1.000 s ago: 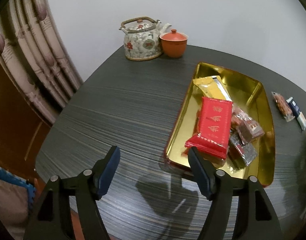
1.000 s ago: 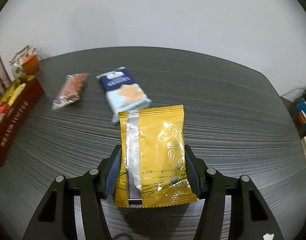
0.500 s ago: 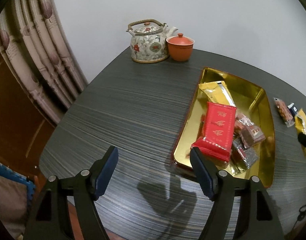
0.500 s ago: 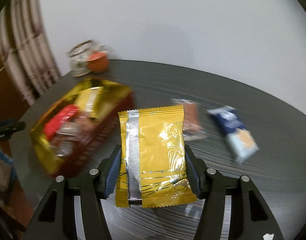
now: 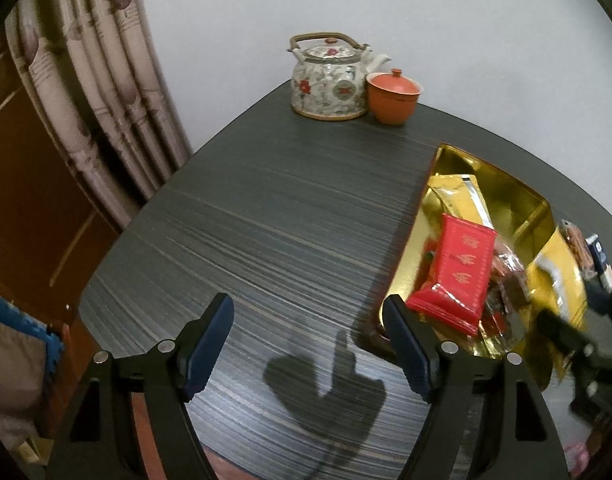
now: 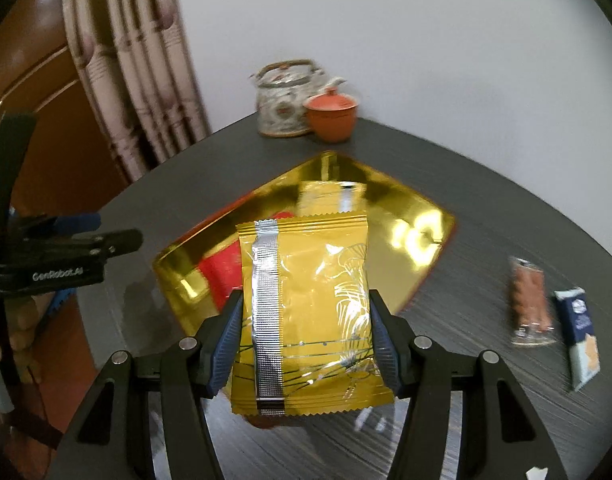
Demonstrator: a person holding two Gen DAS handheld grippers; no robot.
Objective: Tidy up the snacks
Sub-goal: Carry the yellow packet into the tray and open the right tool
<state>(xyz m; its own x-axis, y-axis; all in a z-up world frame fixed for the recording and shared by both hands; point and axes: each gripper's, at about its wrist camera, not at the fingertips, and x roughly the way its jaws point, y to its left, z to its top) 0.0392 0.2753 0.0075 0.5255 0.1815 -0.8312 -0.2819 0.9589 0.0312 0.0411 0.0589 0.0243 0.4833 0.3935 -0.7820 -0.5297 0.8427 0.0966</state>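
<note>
- Two claws tilt downward: our right claw (image 6: 303,336) clamps the yellow snack packet (image 6: 306,312) above the gold tray (image 6: 422,236).
- Our left claw (image 5: 308,344), jaws just widening and empty, hovers over the counter (image 5: 265,220).
- Only the right view shows the brown snack (image 6: 530,300) and blue packet (image 6: 580,332) clearly.

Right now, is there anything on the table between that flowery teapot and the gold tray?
No. In the left wrist view, only bare dark tabletop lies between the teapot and the gold tray. The orange lidded cup stands beside the teapot, touching it.
</note>
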